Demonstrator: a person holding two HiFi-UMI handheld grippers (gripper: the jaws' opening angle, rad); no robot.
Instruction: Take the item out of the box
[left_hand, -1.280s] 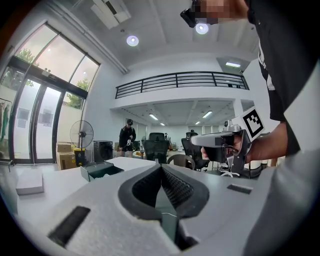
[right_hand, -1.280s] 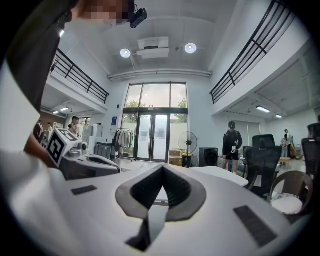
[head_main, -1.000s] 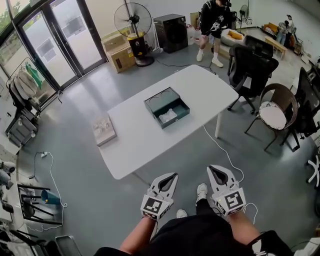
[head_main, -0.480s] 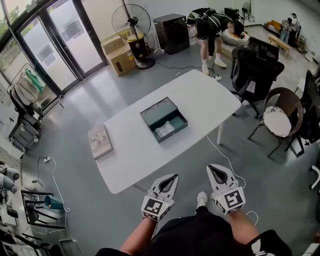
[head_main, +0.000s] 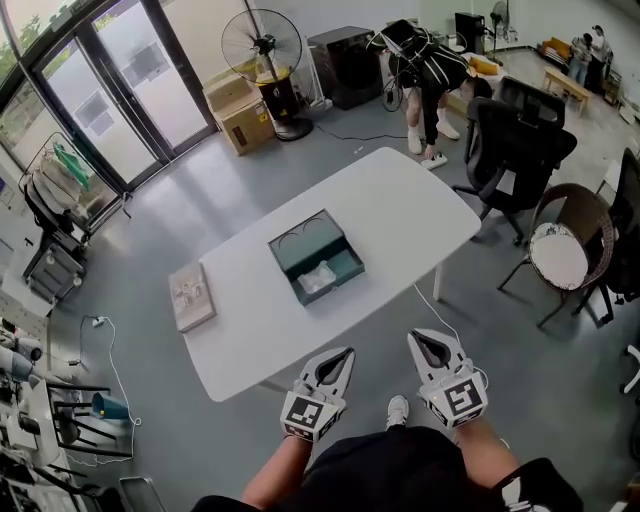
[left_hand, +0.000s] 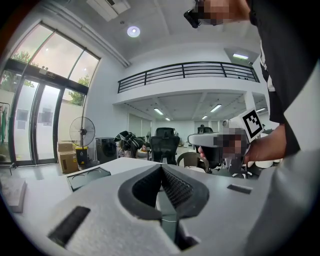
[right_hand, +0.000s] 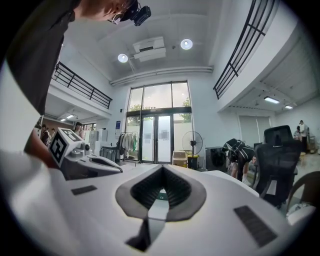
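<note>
An open teal box (head_main: 315, 262) lies in the middle of the white table (head_main: 400, 210), with a pale item (head_main: 310, 281) in its nearer half. Both grippers hang short of the table's near edge, above the floor, and hold nothing. In the head view my left gripper (head_main: 342, 356) is shut, and my right gripper (head_main: 421, 342) beside it is shut too. The left gripper view has the box (left_hand: 87, 176) low on the left, beyond the closed jaw tips of the left gripper (left_hand: 161, 166). In the right gripper view the tips of the right gripper (right_hand: 161, 167) meet.
A flat book-like thing (head_main: 190, 297) rests on the table's left end. Black office chairs (head_main: 515, 140) and a round chair (head_main: 560, 255) stand to the right. A person (head_main: 430, 65) bends over behind the table. A fan (head_main: 262, 50), cardboard boxes (head_main: 240, 105) and a floor cable (head_main: 440, 310) lie around.
The table and box have drawn nearer and lower in the head view as both grippers were carried toward them. The person at the back has bent over.
</note>
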